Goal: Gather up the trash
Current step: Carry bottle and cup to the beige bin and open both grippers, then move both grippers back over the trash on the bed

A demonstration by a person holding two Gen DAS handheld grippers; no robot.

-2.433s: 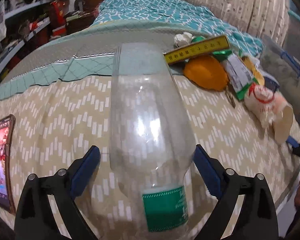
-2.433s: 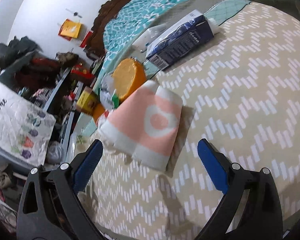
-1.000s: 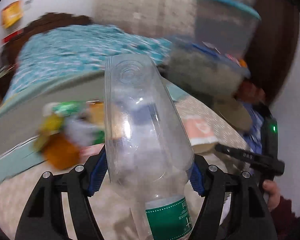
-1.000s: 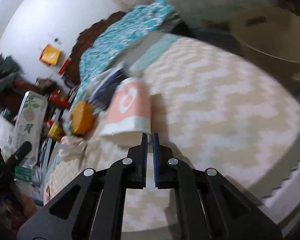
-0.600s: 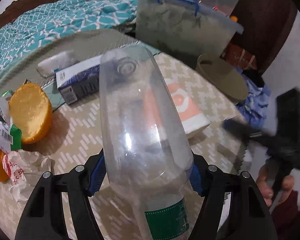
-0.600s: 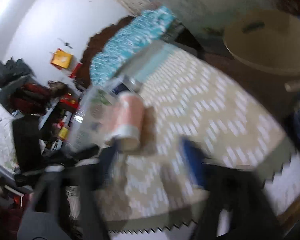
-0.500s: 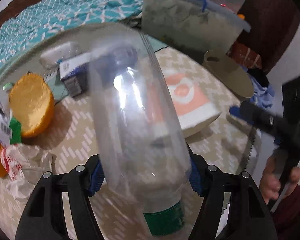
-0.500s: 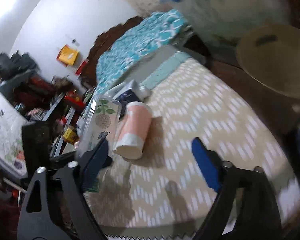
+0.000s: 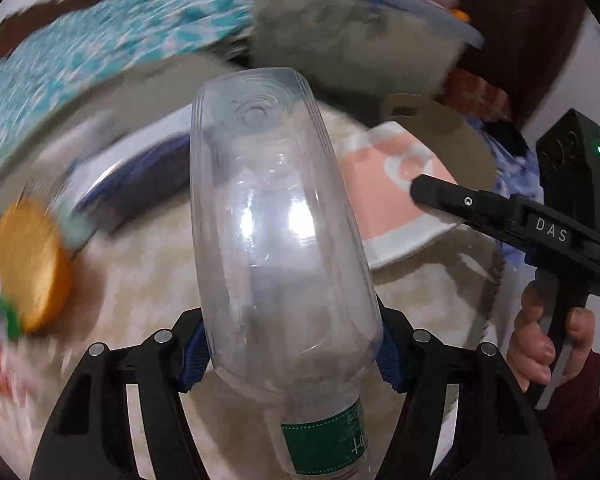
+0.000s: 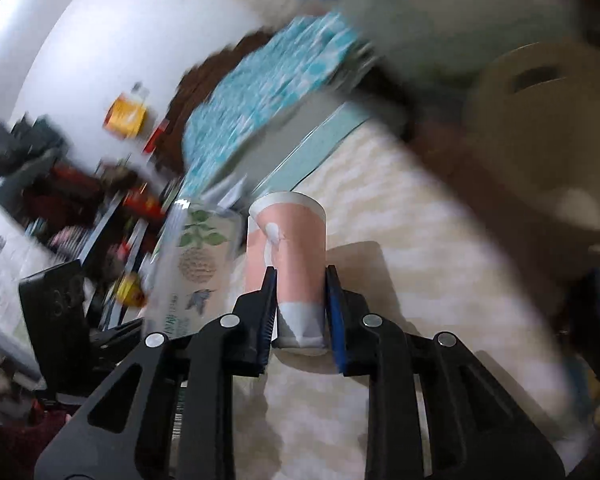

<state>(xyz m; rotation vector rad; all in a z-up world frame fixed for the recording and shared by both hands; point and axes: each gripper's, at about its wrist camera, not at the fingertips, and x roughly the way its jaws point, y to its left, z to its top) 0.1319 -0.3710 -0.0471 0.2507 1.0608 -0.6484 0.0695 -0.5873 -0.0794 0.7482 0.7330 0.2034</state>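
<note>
A clear plastic bottle (image 9: pixel 276 240) with a green label sits neck-first in my left gripper (image 9: pixel 292 356), whose blue pads press on its sides. In the right wrist view the same bottle (image 10: pixel 196 260) hangs just left of a pink-and-white paper cup (image 10: pixel 288 240). The cup lies on the beige zigzag bedspread (image 10: pixel 420 280). My right gripper (image 10: pixel 300 300) has its jaws closing, the pads squeezing the cup's open end. From the left wrist view, one right-gripper finger (image 9: pixel 452 200) lies across the cup (image 9: pixel 388 176).
A beige bin (image 10: pixel 540 128) stands off the bed's far right edge, beside a grey lidded storage box (image 9: pixel 360 40). A round orange item (image 9: pixel 28 264) and a blue-white carton (image 9: pixel 140 176) lie to the left. A person's hand (image 9: pixel 540 340) grips the right handle.
My right gripper opened wide, moved forward around the paper cup and closed on it. My left gripper carried the bottle rightward and lower, close beside the cup.
</note>
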